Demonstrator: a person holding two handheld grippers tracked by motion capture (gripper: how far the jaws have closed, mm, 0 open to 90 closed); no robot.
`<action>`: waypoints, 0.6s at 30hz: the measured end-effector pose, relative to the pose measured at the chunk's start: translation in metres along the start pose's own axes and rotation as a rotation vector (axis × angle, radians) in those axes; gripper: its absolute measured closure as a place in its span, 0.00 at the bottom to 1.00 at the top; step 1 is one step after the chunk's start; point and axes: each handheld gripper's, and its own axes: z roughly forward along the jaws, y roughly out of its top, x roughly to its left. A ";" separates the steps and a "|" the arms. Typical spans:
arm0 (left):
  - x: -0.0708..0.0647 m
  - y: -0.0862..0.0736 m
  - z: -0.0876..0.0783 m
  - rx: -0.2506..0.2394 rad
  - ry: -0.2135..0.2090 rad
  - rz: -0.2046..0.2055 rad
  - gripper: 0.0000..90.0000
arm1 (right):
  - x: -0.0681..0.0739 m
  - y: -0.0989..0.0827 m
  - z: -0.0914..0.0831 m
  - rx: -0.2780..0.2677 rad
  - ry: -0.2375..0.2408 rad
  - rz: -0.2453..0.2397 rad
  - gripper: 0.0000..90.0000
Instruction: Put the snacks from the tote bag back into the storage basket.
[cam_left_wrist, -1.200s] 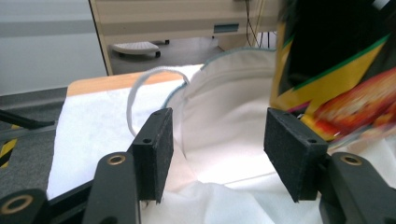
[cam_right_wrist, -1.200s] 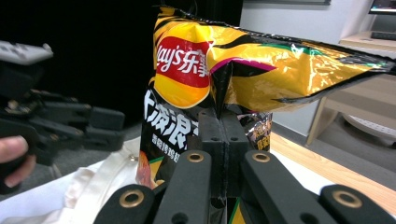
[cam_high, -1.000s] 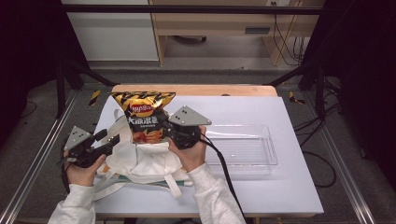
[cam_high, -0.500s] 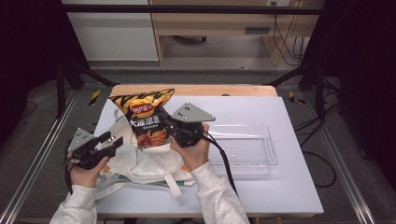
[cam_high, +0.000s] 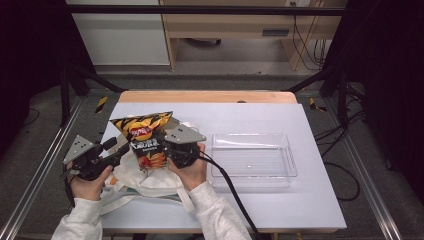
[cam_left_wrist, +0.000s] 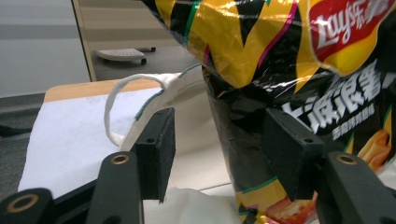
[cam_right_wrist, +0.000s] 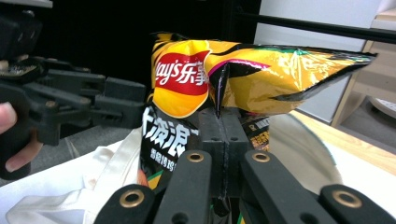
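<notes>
while the chip bag hangs upright over the mouth of the white cloth bag, the main risk, as i judge it, is that it catches on the cloth rim on its way down instead of sliding in; the opening looks slack and partly folded, and the chip bag is puffed and wide, so a corner could snag and push the cloth shut. a second risk is the foil slipping from its thin pinched fold, which would let it tip toward the clear plastic tray or onto the table. the cloth edge could also slip away from the left side if that tool lets it sag.

the right gripper is clenched tight on a crease of the chip bag, its pads pressed together on the foil. the left gripper stands fairly wide apart; one pad sits by the cloth bag's rim and handle, the other against the front of the chip bag, but whether it truly grasps the cloth i cannot tell.
</notes>
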 end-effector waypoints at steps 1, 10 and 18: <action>0.001 0.000 0.000 0.001 -0.002 -0.002 0.49 | 0.001 -0.003 0.001 0.000 0.008 0.003 1.00; -0.006 0.002 0.001 -0.010 -0.058 0.013 0.50 | 0.005 -0.016 -0.002 0.019 0.026 -0.020 1.00; -0.016 -0.001 0.015 0.042 -0.119 0.045 0.48 | 0.003 -0.022 -0.007 0.042 0.034 -0.022 1.00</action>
